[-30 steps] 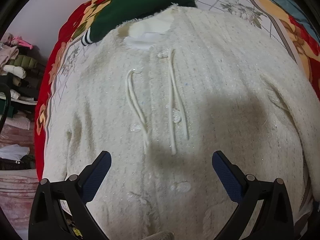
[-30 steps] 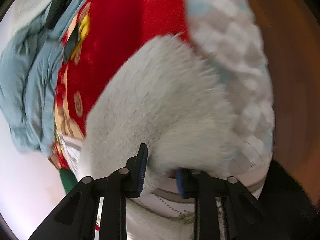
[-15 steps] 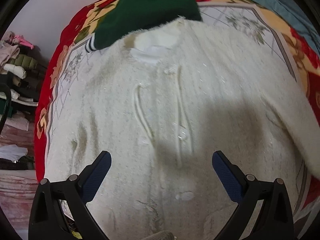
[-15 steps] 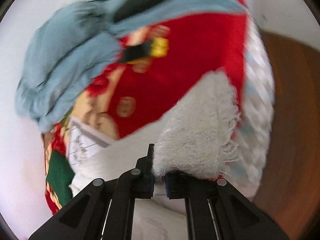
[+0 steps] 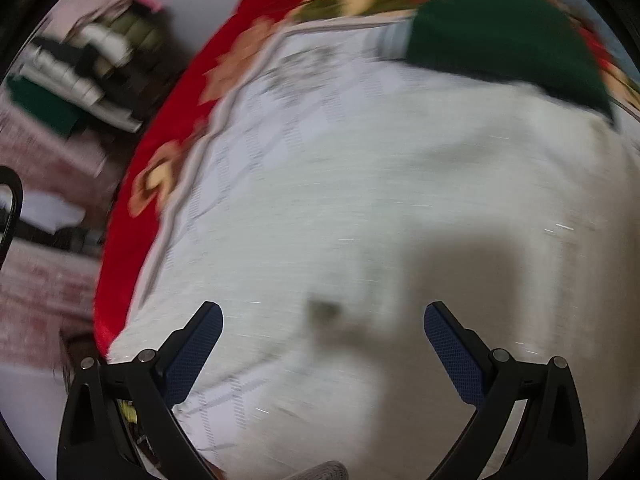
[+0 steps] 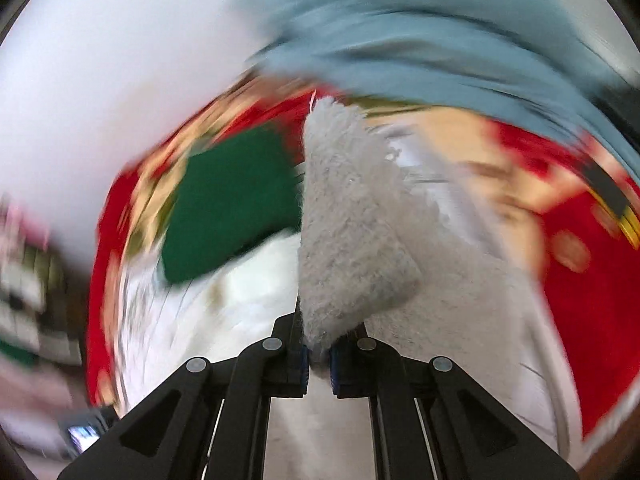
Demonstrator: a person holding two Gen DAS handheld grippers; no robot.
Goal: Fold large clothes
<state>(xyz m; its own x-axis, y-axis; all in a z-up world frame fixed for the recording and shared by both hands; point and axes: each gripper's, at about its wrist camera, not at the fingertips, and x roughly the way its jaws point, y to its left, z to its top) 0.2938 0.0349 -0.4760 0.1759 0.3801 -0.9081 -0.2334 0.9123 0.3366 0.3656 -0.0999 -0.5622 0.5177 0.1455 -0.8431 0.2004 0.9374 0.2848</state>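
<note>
A large cream fuzzy cardigan (image 5: 400, 208) lies spread flat on a red floral bedspread (image 5: 160, 160). My left gripper (image 5: 323, 350) is open and empty, hovering just over the cardigan's left lower part. My right gripper (image 6: 318, 354) is shut on the cardigan's sleeve cuff (image 6: 348, 232) and holds it lifted, standing up over the cardigan body (image 6: 256, 284). Both views are blurred by motion.
A folded dark green garment lies at the cardigan's collar end (image 5: 500, 36), also in the right wrist view (image 6: 232, 204). A blue-grey blanket (image 6: 420, 32) is bunched at the far side of the bed. Shelves with folded clothes (image 5: 80, 64) stand left of the bed.
My left gripper has swung left across the cardigan toward the bed's left edge. My right gripper has carried the sleeve cuff up and inward, turning toward the cardigan body and green garment.
</note>
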